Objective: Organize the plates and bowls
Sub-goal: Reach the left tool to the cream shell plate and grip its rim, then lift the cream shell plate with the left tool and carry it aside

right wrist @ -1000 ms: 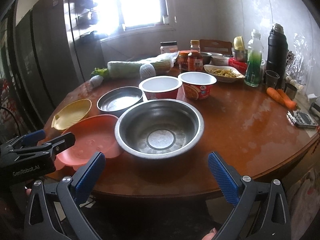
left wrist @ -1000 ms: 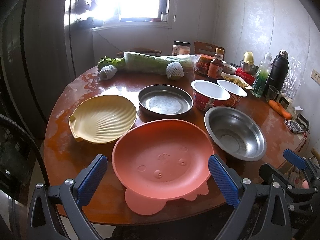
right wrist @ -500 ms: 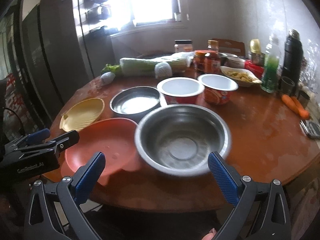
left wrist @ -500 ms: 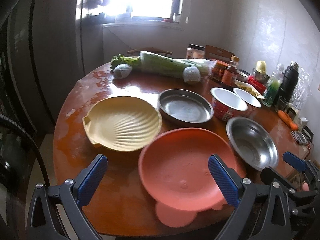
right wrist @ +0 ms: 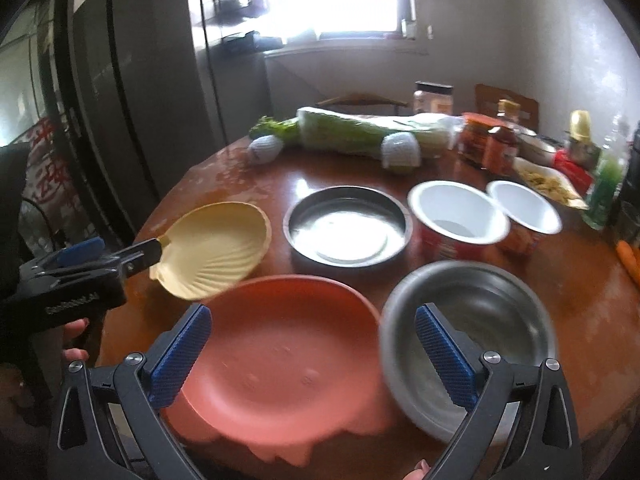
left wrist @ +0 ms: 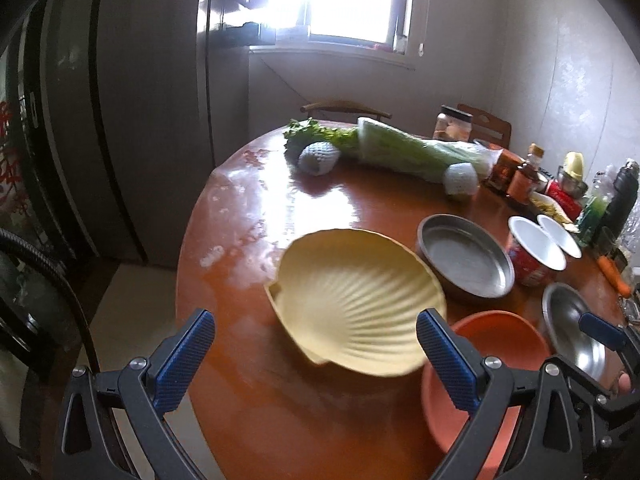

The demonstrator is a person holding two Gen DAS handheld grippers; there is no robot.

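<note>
A yellow shell-shaped plate (left wrist: 356,308) lies on the round brown table (left wrist: 248,240), between the wide-apart fingers of my open left gripper (left wrist: 316,320). Its near edge overlaps the rim of an orange plate (left wrist: 504,344). In the right wrist view my open right gripper (right wrist: 314,316) hangs over the orange plate (right wrist: 280,344), with a steel bowl (right wrist: 472,332) by its right finger. My left gripper (right wrist: 128,246) shows at the left there, one fingertip at the tab of the shell plate (right wrist: 216,252). Behind stand a flat steel pan (right wrist: 348,230) and two red cups (right wrist: 456,212).
Wrapped cabbage (left wrist: 416,152) and two netted fruits (left wrist: 318,158) lie at the table's far side. Jars, bottles, a flask (left wrist: 622,196) and a carrot (right wrist: 628,260) crowd the right. A dark fridge (left wrist: 120,120) stands left. A hand (right wrist: 74,340) holds the left gripper.
My left gripper has swung left from the orange plate to the yellow shell plate. My right gripper has shifted left from the steel bowl to the orange plate. Both stay open.
</note>
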